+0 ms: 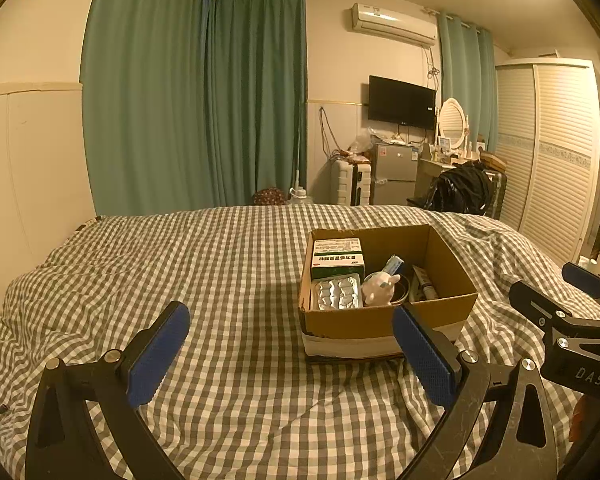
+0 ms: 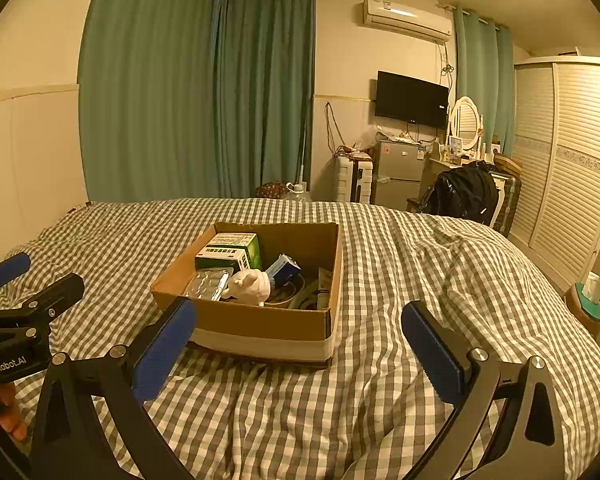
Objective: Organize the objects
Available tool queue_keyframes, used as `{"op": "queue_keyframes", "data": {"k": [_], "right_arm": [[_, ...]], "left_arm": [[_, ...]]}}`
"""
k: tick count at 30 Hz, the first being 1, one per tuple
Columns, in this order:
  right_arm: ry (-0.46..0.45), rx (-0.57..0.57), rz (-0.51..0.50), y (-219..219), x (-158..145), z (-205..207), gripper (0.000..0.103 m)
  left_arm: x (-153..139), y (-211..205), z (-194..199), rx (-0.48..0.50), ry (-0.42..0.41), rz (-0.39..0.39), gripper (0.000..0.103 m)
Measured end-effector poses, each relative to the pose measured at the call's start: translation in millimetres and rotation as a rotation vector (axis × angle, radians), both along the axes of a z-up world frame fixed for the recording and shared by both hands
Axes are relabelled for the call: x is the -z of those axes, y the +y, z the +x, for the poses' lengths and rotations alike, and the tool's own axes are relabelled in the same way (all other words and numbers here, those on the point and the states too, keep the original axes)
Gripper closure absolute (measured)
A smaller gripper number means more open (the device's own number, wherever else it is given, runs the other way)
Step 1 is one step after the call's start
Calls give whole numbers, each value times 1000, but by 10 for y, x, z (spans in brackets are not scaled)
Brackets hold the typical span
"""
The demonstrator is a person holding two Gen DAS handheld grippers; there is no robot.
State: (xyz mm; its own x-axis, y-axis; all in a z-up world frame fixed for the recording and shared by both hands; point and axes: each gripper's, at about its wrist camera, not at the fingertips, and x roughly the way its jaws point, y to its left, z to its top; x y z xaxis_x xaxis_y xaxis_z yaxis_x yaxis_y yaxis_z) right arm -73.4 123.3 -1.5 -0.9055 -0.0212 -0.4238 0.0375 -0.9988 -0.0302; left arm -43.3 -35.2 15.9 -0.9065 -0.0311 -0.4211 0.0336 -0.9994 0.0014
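Cardboard box (image 1: pixel 384 320) holds medicine packs; left tongs (image 1: pixel 292 356) and right tongs (image 2: pixel 300 350) spread, empty.

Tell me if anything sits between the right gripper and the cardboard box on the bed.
Nothing visible does. The right gripper is open just short of the cardboard box, with only bare checked bedspread between them. The left gripper is open too, beside it, not in the path.

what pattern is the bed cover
Grey and white check on the bed cover, clearest in the right wrist view.
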Motion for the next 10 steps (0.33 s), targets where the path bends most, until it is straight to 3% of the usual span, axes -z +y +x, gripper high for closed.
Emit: {"op": "queue_keyframes", "data": {"k": [10], "right_arm": [[-8, -1, 1, -17, 16, -11, 0]], "left_arm": [[13, -21, -15, -7, -3, 2, 0]]}}
